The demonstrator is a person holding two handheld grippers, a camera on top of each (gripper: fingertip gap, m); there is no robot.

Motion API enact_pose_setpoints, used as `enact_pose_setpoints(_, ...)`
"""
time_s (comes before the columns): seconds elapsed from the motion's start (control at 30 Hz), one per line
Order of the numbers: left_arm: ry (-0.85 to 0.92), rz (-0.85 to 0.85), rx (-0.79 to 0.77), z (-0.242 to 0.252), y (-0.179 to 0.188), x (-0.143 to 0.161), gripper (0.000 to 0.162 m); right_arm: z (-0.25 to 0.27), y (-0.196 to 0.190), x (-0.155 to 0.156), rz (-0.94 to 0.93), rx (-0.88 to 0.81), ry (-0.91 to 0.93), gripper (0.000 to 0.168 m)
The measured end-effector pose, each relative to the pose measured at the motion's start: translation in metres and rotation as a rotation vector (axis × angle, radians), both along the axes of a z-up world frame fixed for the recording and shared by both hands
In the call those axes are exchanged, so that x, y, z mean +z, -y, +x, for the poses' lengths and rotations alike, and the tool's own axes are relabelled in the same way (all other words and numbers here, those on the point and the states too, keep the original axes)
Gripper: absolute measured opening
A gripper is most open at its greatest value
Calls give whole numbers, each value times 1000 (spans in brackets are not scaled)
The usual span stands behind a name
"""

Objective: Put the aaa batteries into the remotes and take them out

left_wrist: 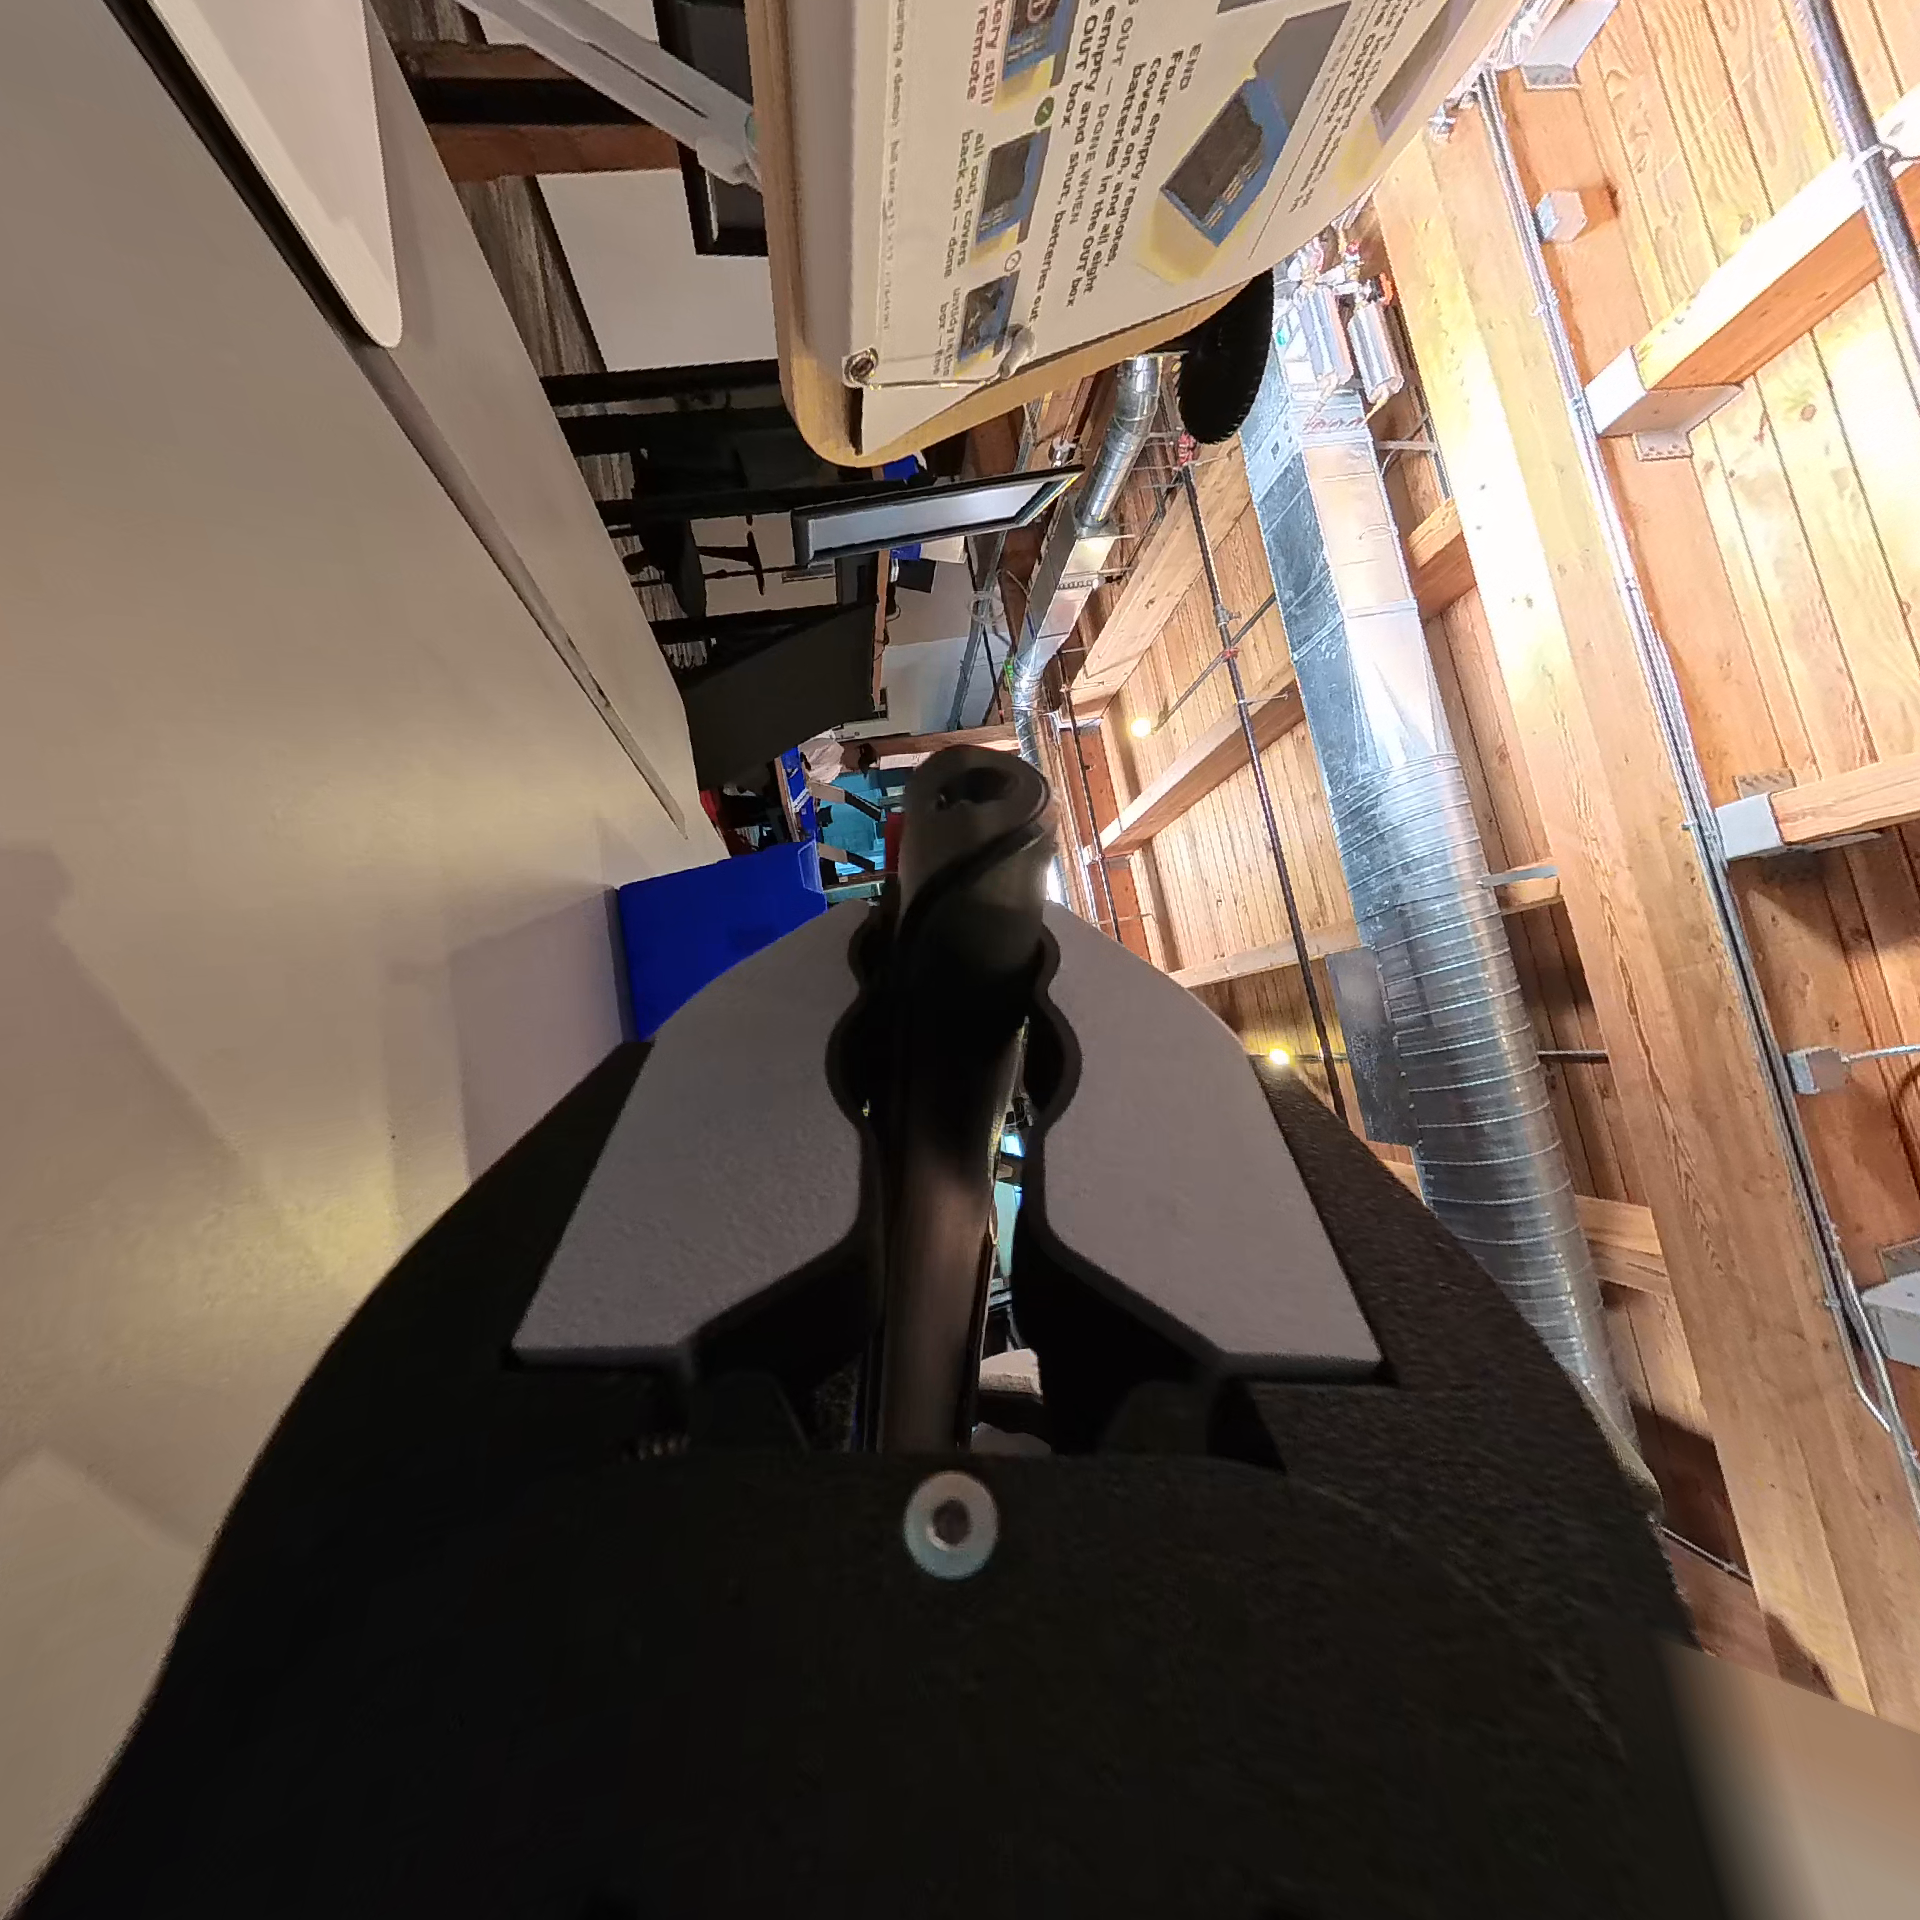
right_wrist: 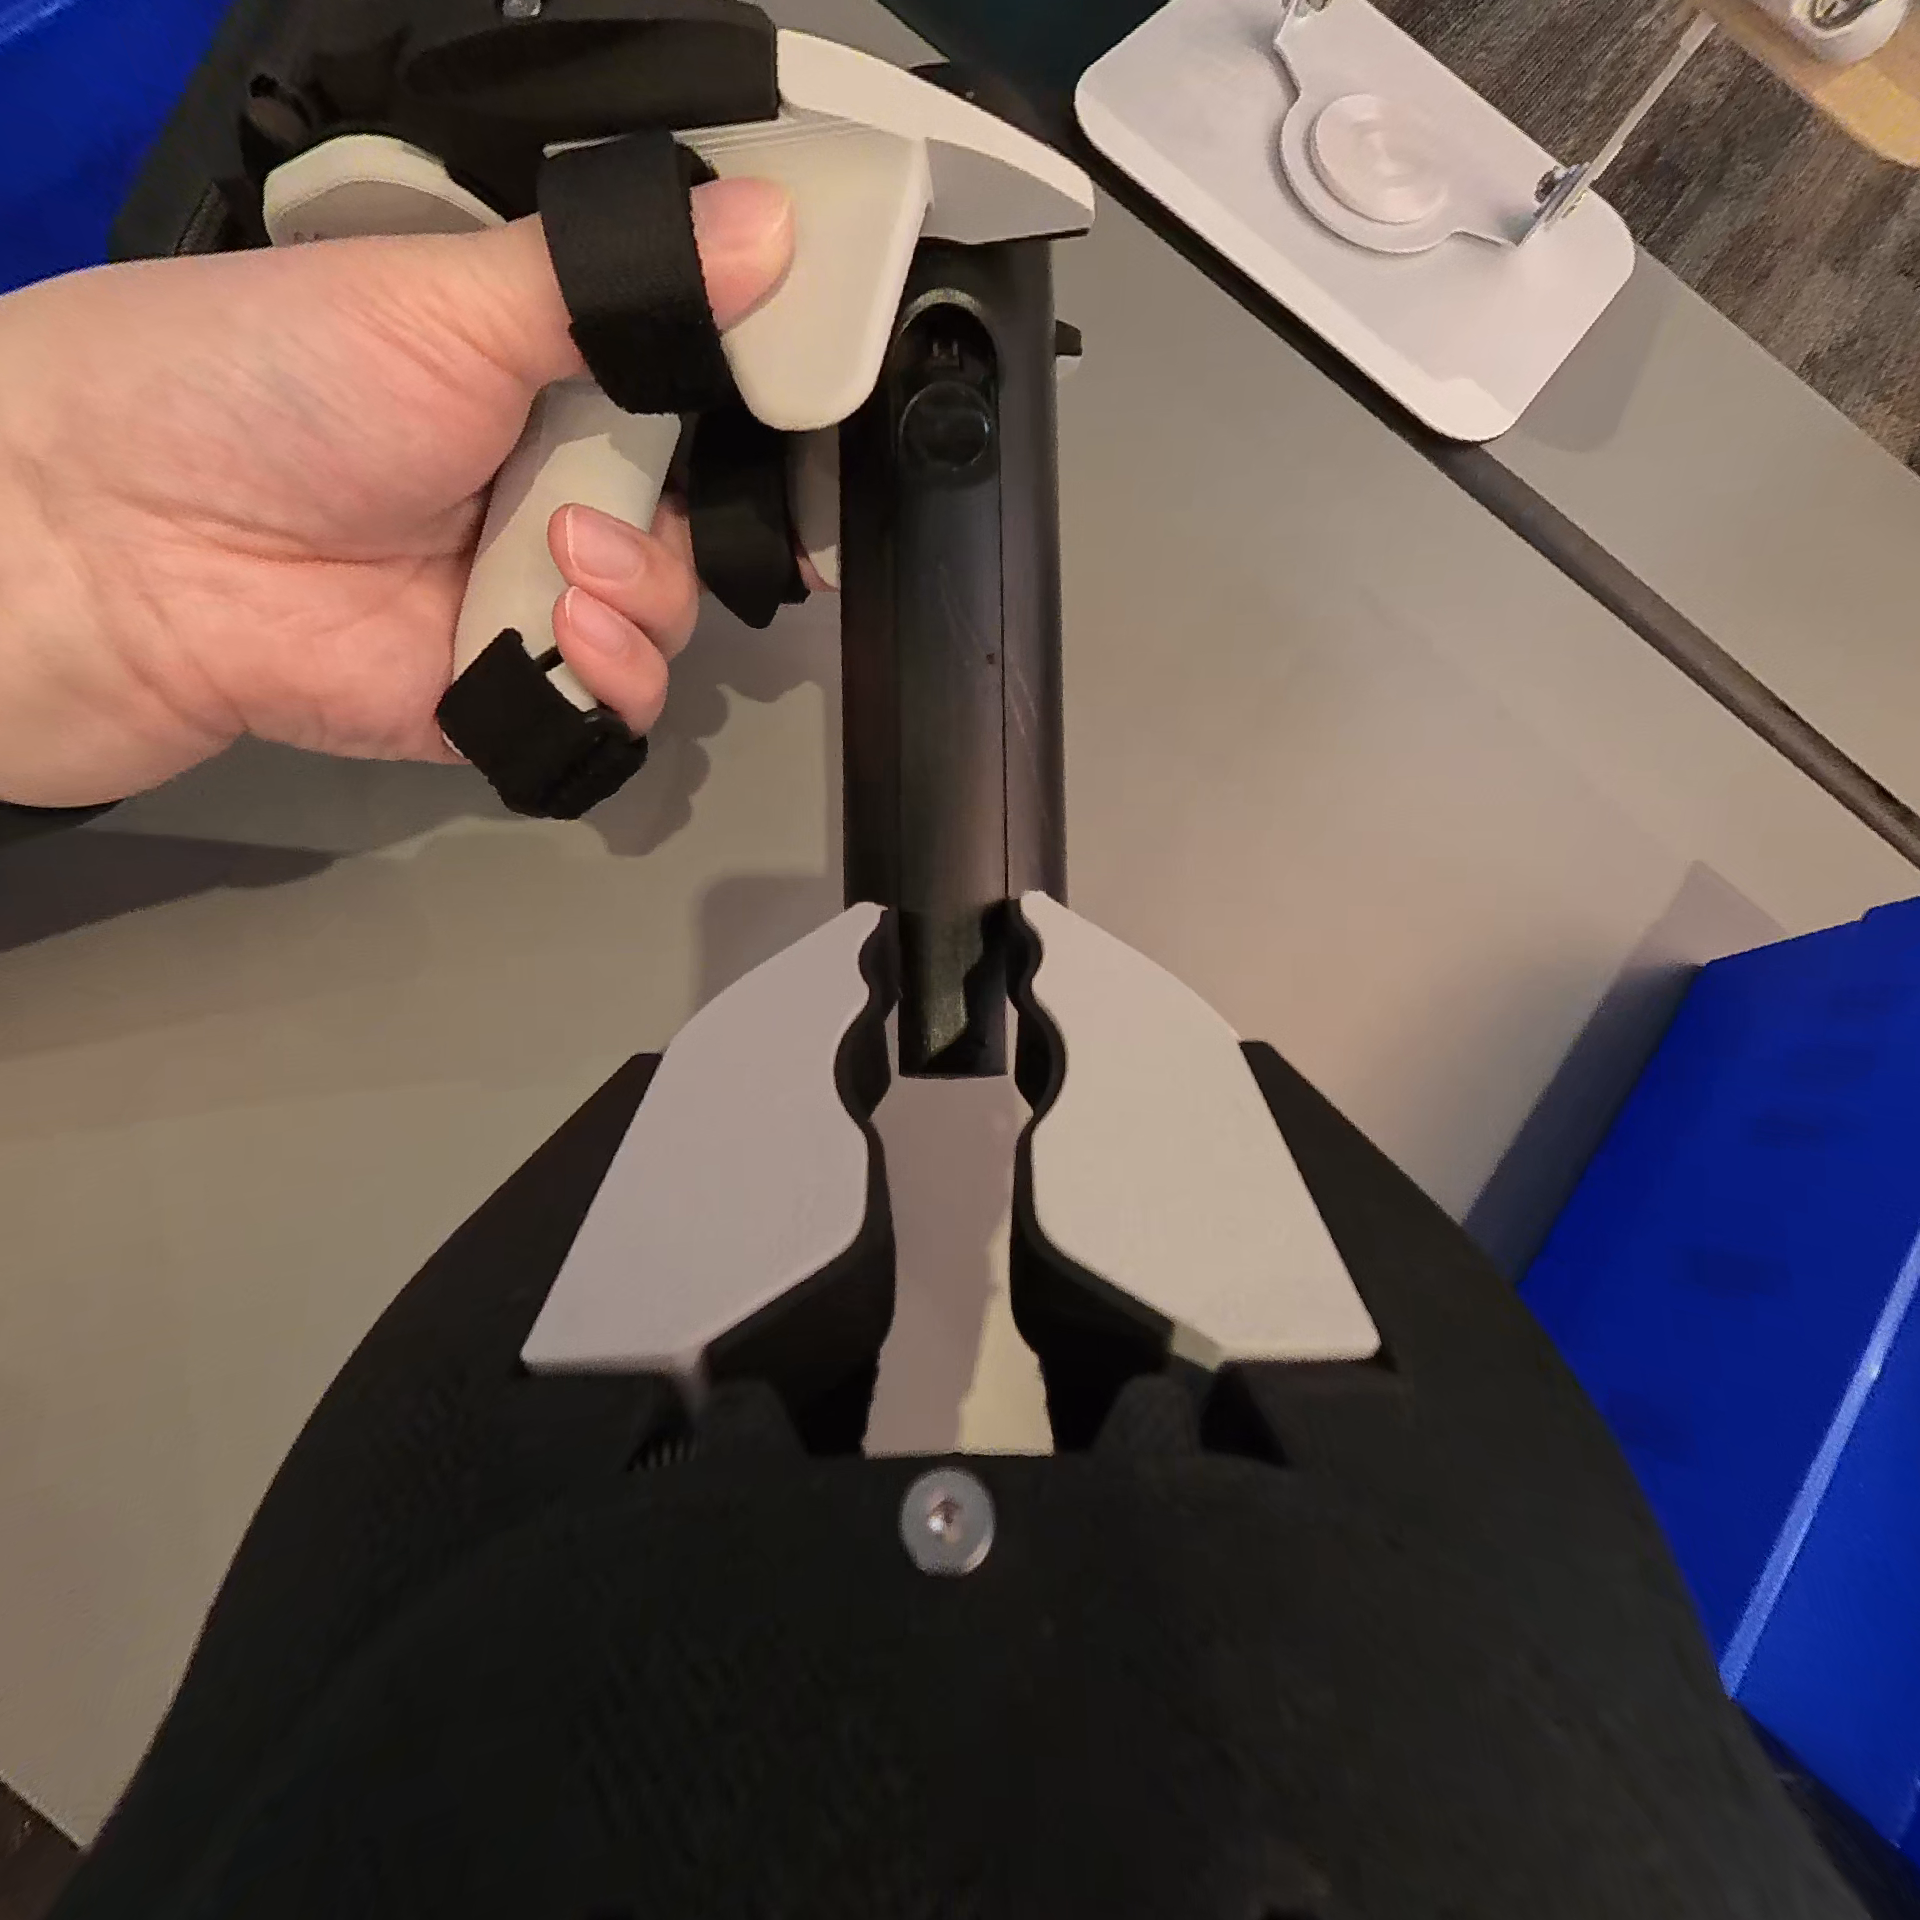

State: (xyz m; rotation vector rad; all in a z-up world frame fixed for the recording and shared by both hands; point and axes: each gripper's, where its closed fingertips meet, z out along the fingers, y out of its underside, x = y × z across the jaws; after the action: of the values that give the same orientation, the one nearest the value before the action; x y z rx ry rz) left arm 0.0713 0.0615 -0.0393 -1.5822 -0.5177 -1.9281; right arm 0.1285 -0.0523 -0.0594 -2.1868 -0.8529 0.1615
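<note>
Remote (right_wrist: 951,665) clamped by left gripper (left_wrist: 951,997); right gripper (right_wrist: 951,997) apparently too.

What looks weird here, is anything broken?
Nothing looks broken. The odd bit is the black remote: it hangs above the table, pinched between the left gripper and the right gripper. Its back lies open along a dark slot, and no battery shows inside.

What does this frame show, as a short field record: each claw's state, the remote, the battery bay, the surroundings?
left claw: shut on the black remote, pointing up toward the wooden ceiling
right claw: closed around the remote's lower end
remote: held above the grey table
battery bay: cover off; no battery visible in the exposed part
hand: grips the left claw's handle
nearby: blue bin, white stand base
</note>
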Motion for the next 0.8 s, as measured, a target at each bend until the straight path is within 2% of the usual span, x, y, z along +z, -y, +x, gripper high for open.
enact_pose_setpoints(0.43,53,-38,-7,-3,-2,0,23,0,1,8,19,23,-20,28)
enact_pose_setpoints(0.57,58,-36,1,-5,-3,1,23,2,6,22,63,33,-54,33)
enact_pose_setpoints(0.67,66,-35,-1,-7,-3,3,23,18,11,40,124,-18,-220,39)
enact_pose_setpoints(0.8,68,1,-73,7,5,11,23,35,12,51,61,-52,-698,42)
